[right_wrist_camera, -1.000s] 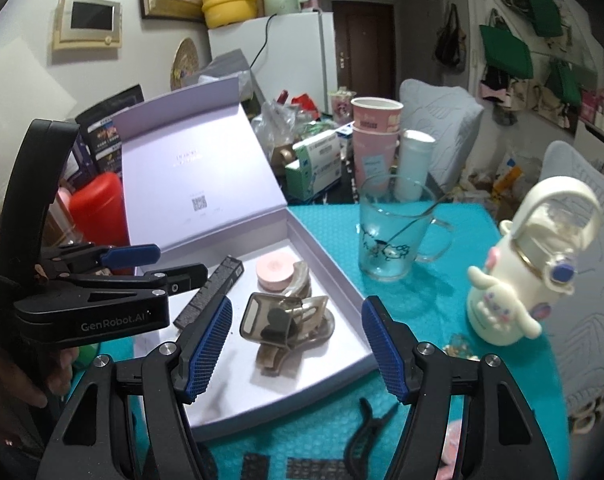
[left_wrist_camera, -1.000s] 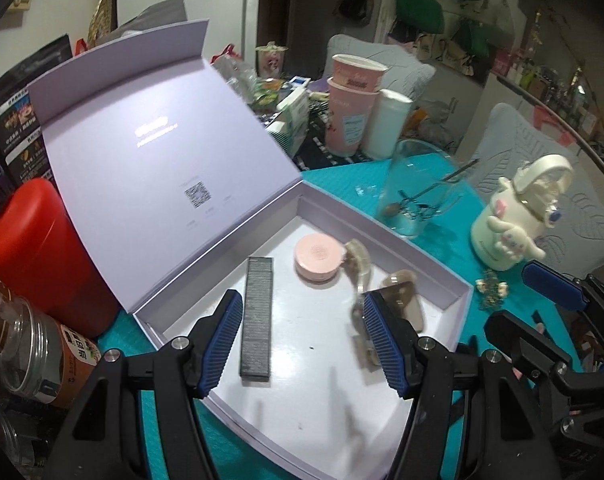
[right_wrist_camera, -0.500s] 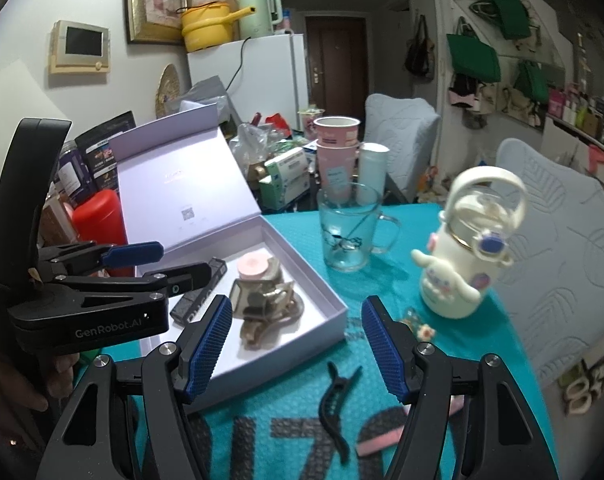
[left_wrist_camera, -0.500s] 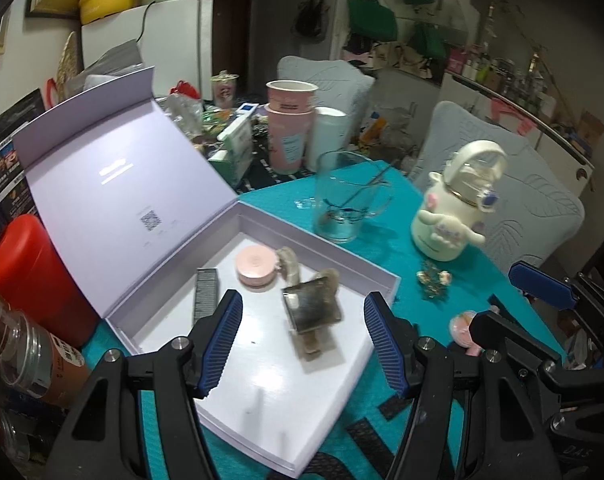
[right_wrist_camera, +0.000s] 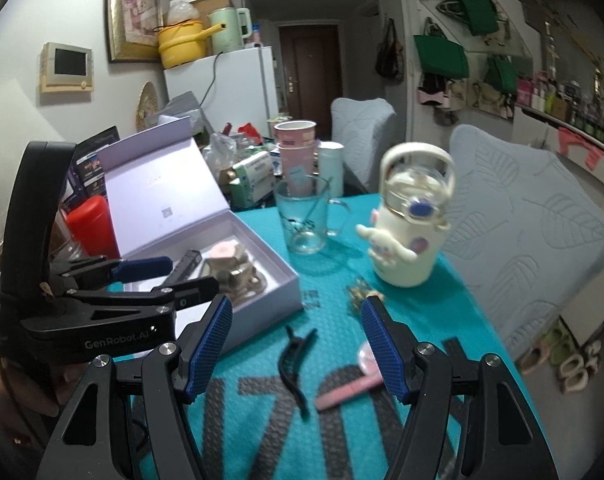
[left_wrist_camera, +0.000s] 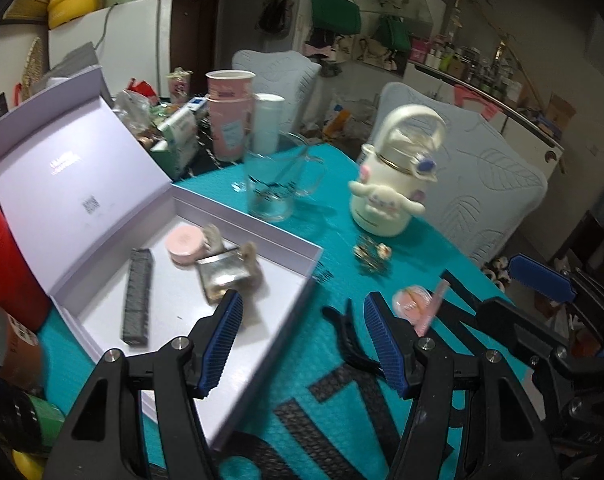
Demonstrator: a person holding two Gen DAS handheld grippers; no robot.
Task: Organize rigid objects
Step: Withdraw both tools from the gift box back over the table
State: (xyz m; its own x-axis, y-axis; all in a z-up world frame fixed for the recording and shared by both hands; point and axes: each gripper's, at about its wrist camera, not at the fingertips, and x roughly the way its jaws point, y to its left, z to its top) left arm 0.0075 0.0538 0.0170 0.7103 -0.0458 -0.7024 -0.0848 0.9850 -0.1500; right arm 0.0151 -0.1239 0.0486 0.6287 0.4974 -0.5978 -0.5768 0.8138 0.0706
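One black hair clip — slim, glossy, curved.

"GenRobot.AI" on left gripper, box print probably illegible

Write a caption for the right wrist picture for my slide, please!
Open right gripper hovers over a black hair clip on the teal mat, beside the open lilac box.

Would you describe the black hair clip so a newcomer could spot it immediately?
Start at the open lilac box on the teal mat. Just outside its near corner lies the black hair clip, beside a pink comb; it alone is long, curved and black.
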